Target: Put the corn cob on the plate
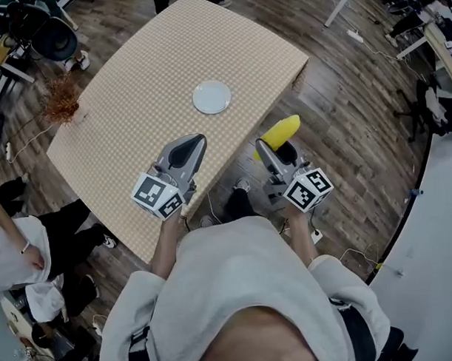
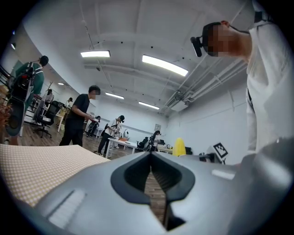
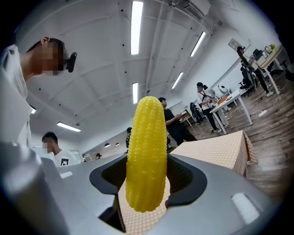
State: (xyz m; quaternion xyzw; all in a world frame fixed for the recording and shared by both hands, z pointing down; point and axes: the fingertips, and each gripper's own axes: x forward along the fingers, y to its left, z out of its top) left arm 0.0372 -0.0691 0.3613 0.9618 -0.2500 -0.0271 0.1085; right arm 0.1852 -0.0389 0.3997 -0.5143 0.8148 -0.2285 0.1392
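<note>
A yellow corn cob (image 1: 280, 132) (image 3: 147, 156) stands between the jaws of my right gripper (image 1: 267, 152) (image 3: 146, 183), which is shut on it and hangs just off the table's near right edge. A small white plate (image 1: 211, 96) lies on the checked tablecloth (image 1: 134, 105), farther in from both grippers. My left gripper (image 1: 191, 144) (image 2: 151, 176) hovers over the table's near part with its jaws closed together and nothing between them.
A dried brown plant (image 1: 61, 100) stands at the table's left corner. People (image 1: 36, 249) sit on the floor to the left. Cables, chairs and desks (image 1: 428, 28) line the wooden floor at the right. Several people stand far off in the gripper views.
</note>
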